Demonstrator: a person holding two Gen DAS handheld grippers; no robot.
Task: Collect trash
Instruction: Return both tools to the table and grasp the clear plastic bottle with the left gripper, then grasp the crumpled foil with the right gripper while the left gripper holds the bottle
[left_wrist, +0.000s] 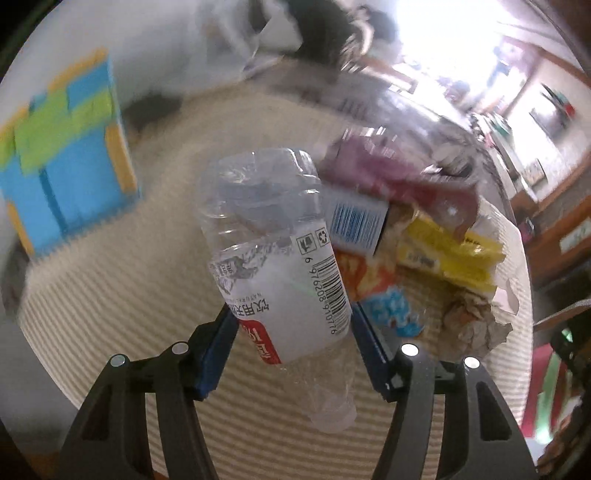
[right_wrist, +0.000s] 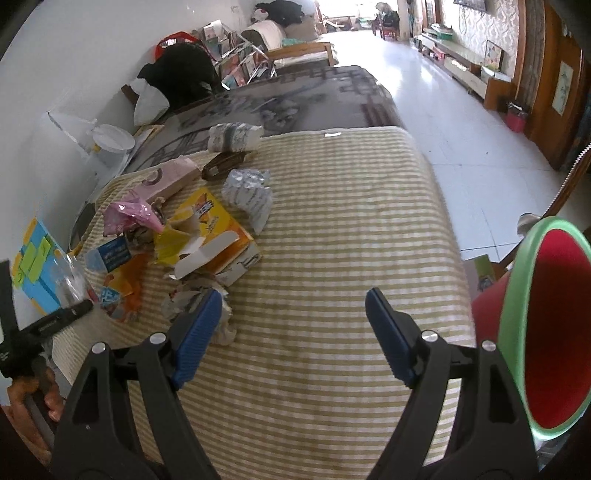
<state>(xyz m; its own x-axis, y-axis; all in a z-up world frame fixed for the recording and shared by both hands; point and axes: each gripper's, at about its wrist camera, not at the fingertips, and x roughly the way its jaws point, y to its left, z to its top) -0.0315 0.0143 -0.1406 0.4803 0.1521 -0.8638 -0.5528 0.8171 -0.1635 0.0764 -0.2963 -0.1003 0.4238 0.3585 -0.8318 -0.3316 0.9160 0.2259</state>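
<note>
My left gripper (left_wrist: 291, 328) is shut on a crushed clear plastic bottle (left_wrist: 277, 258) with a white and red label, held above the striped cloth. Beyond it lies a trash pile: a yellow box (left_wrist: 450, 254), a pink carton (left_wrist: 384, 166) and crumpled paper (left_wrist: 476, 321). My right gripper (right_wrist: 293, 314) is open and empty over the striped tablecloth (right_wrist: 332, 221). The pile lies to its left, with the yellow box (right_wrist: 218, 236), a pink wrapper (right_wrist: 125, 216) and crumpled paper (right_wrist: 192, 299). The left gripper (right_wrist: 70, 314) with the bottle (right_wrist: 68, 280) shows at the far left.
A red bin with a green rim (right_wrist: 550, 325) stands at the right, beside the table edge. A blue, green and yellow block (left_wrist: 66, 158) sits at the left. A crushed bottle (right_wrist: 234, 136), a brown wrapper (right_wrist: 221, 166) and a foil wrapper (right_wrist: 247, 192) lie farther back.
</note>
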